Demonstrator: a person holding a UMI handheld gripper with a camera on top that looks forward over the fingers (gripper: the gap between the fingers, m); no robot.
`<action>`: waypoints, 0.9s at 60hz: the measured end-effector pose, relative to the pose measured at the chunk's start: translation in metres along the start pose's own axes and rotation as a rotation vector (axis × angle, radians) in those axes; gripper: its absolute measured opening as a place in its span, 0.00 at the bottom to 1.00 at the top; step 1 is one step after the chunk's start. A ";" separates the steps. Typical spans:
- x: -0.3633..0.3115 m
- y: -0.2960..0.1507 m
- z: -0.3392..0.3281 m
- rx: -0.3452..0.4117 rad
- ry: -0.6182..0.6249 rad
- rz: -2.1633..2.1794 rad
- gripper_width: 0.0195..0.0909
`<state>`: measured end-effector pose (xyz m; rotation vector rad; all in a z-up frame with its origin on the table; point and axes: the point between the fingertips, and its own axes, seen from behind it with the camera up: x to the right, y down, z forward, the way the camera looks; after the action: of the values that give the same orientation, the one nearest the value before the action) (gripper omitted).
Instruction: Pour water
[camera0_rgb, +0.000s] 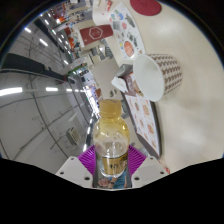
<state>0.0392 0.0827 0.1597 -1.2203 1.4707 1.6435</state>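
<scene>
1. The gripper (112, 163) has its two fingers clamped on a bottle (112, 140), one purple pad (91, 158) pressing each side of its lower body, so the bottle is carried and not resting on anything.
2. The bottle holds yellowish liquid and its neck points away from the fingers toward the cup; the whole scene looks tilted, which I judge to be the bottle being tipped for pouring.
3. Just beyond the bottle's mouth sits a white paper cup (160, 72) with a patterned band, its open rim facing the bottle; that placement suits catching the stream.
4. The cup stands on a table (40, 120) with a grey surface; printed cards (142, 115) lie beside it.
5. No stream of liquid is visible, so I judge pouring is only about to begin or just under way.
</scene>
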 end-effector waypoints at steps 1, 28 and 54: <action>0.004 -0.004 0.000 0.003 0.006 0.013 0.25; -0.030 -0.032 -0.026 -0.049 0.195 -0.690 0.25; -0.064 -0.227 -0.112 0.202 0.559 -1.806 0.26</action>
<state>0.2924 0.0273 0.1306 -1.9282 0.2197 -0.0791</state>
